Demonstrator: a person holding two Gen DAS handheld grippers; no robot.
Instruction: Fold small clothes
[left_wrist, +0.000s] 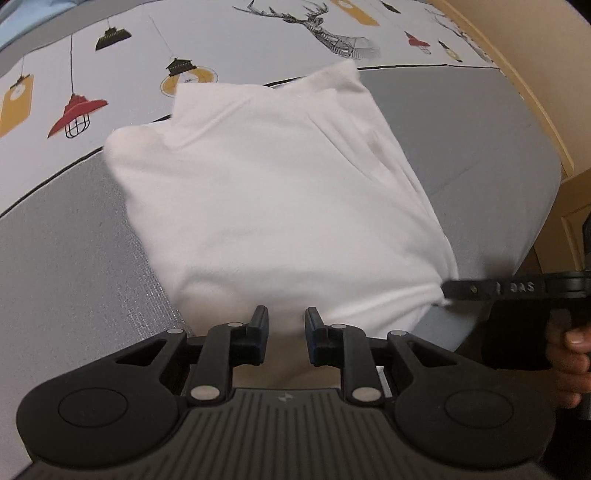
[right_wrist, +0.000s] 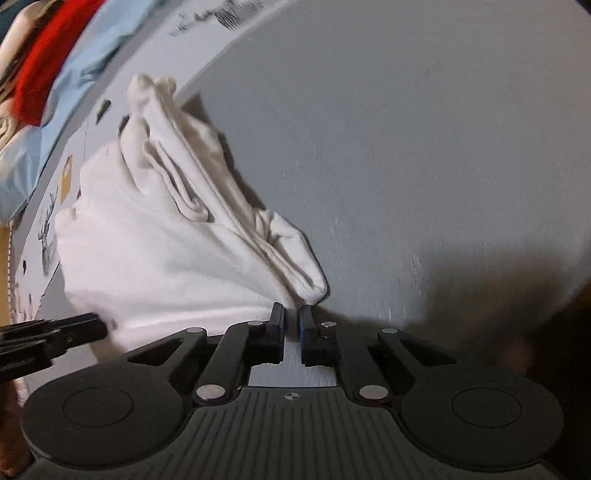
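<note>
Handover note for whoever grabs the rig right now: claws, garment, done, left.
Left claw: open, fingers at the near edge of the white garment, gripping nothing.
Right claw: nearly shut, pinching the garment's near right corner.
Garment: already folded into a layered rectangle on the grey bedsheet, stacked layers visible along its right side.
Left to do: probably one more fold or squaring up, then release. Blue cloth and red cloth lie further back; whether folded, cannot tell.
</note>
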